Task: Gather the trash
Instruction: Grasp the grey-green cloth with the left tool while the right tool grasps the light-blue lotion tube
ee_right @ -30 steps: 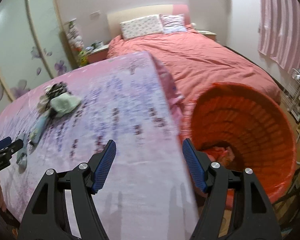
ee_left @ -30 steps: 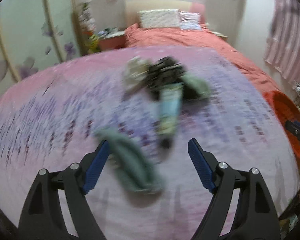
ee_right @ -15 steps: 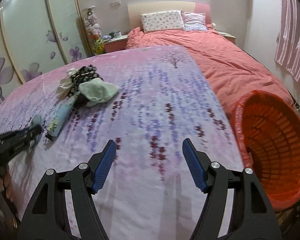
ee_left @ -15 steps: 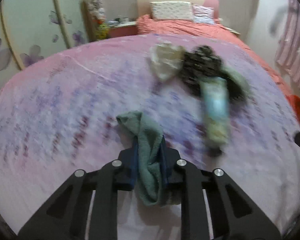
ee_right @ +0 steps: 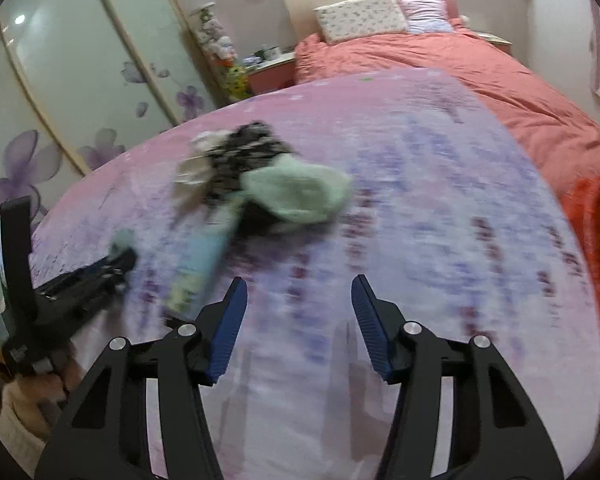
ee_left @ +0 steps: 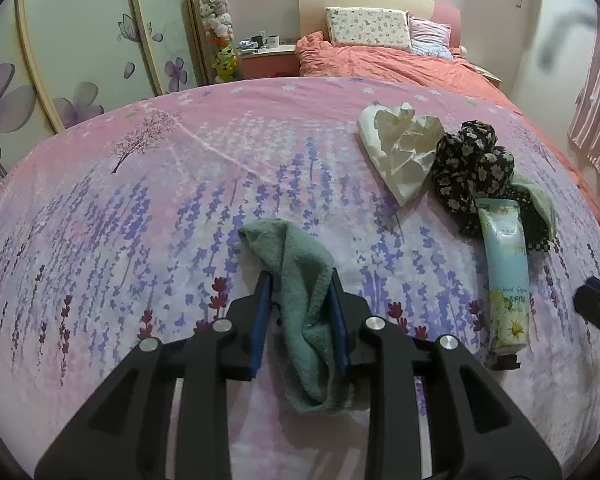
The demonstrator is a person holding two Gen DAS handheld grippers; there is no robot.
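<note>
A dark green cloth [ee_left: 300,256] lies bunched on the lavender-print bedspread [ee_left: 140,200]. My left gripper [ee_left: 300,280] grips it between both blue pads, and the jaws are opening slightly. To the right lie a crumpled white paper [ee_left: 400,152], a black floral cloth [ee_left: 472,164], a pale green cloth [ee_right: 300,192] and a hand-cream tube [ee_left: 504,268]. My right gripper [ee_right: 299,284] hovers over the bedspread near the tube, its jaws closing with nothing between them. The right wrist view is blurred.
An orange laundry basket [ee_right: 596,232] stands off the bedspread's right edge. Behind it is a bed with a coral duvet [ee_left: 380,60] and pillows. Wardrobe doors [ee_left: 80,40] with flower prints line the left wall. A hand in a light sleeve [ee_right: 24,412] holds the left gripper.
The left jaws closed on the green cloth after moving up to it. The right gripper swung left from the orange basket toward the pile, and its jaws narrowed.
</note>
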